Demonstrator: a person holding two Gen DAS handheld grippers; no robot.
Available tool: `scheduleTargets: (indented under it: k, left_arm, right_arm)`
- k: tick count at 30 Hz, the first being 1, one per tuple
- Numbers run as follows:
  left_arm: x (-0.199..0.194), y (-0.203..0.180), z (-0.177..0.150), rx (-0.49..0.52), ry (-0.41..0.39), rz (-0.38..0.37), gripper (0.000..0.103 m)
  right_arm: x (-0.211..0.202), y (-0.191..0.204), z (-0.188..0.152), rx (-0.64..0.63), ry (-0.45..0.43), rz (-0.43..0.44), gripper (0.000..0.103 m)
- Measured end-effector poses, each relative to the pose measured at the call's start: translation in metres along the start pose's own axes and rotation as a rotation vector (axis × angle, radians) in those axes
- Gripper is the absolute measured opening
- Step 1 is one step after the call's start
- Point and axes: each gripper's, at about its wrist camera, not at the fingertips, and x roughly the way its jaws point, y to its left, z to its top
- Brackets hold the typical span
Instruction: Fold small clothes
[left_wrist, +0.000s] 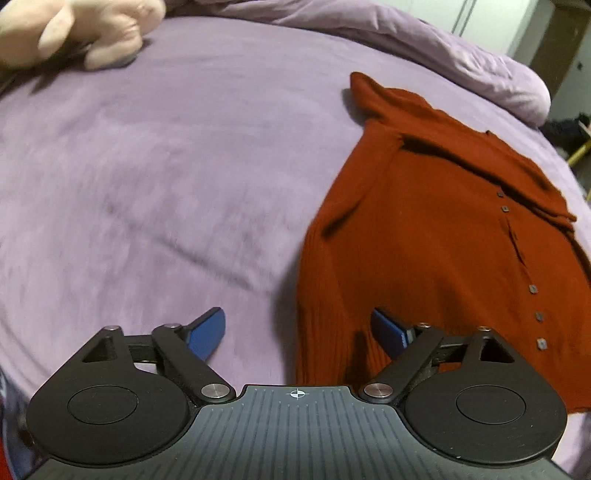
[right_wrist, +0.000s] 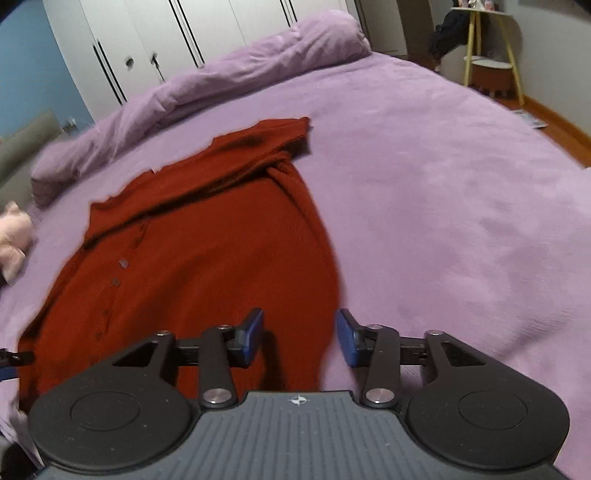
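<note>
**Rust cardigan laid out on lilac bed, both grippers empty**

A rust-red ribbed cardigan lies spread, button side up, on a lilac bedsheet, w/ one sleeve folded across its upper part. The left gripper hangs above the garment's lower left edge, jaws wide apart, nothing between them; one blue pad sits over bare sheet, the other over the knit. The right gripper hangs over the opposite lower edge, jaws apart at about half width & empty; whether either pad brushes the fabric can't be told.

Hard to read: both views are motion-blurred, esp. the sheet in the left wrist view & the cardigan's edges in the right. The hem is hidden behind the gripper bodies in both views. The left wrist view cuts the garment off at the right frame edge, so only part of the button row shows. No hand or sleeve of the person is visible.

Left wrist view only: a pink plush toy top left, largely cropped; in the right wrist view just a sliver shows at the left edge. Right wrist view only: white wardrobe doors, a blue wall, a yellow-legged stand & wood floor beyond the bed. A rolled lilac duvet runs along the bed's far side in both.
</note>
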Motion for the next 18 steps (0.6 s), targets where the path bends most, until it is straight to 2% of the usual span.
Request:
scheduleTargets:
  k: [4,5,7,9,13,15,16,18]
  left_arm:
    - [-0.002,0.009,-0.005,-0.038,0.019,-0.015,0.082]
    - [-0.001,0.012,-0.006,-0.051,0.032,-0.038,0.079]
    - [-0.002,0.014,-0.011,-0.075,0.057,-0.087,0.074]
    - [-0.003,0.013,-0.014,-0.065,0.063,-0.116,0.068]
    - [-0.001,0.013,-0.014,-0.056,0.082,-0.127,0.056]
    - [-0.002,0.013,-0.015,-0.040,0.093,-0.143,0.038]
    - [-0.002,0.012,-0.015,-0.031,0.103,-0.155,0.033]
    - [0.000,0.010,-0.015,-0.004,0.125,-0.171,0.017]
  right_arm:
    - [-0.002,-0.010,0.000,0.037,0.056,0.044,0.053]
    - [0.001,-0.014,-0.001,0.072,0.086,0.071,0.054]
    - [0.002,-0.020,-0.006,0.131,0.089,0.109,0.054]
    - [0.002,-0.024,-0.008,0.175,0.095,0.140,0.043]
    - [0.006,-0.028,-0.013,0.225,0.143,0.193,0.039]
    - [0.010,-0.027,-0.014,0.229,0.172,0.199,0.033]
    - [0.012,-0.026,-0.015,0.226,0.186,0.194,0.031]
    - [0.015,-0.026,-0.019,0.220,0.207,0.180,0.020]
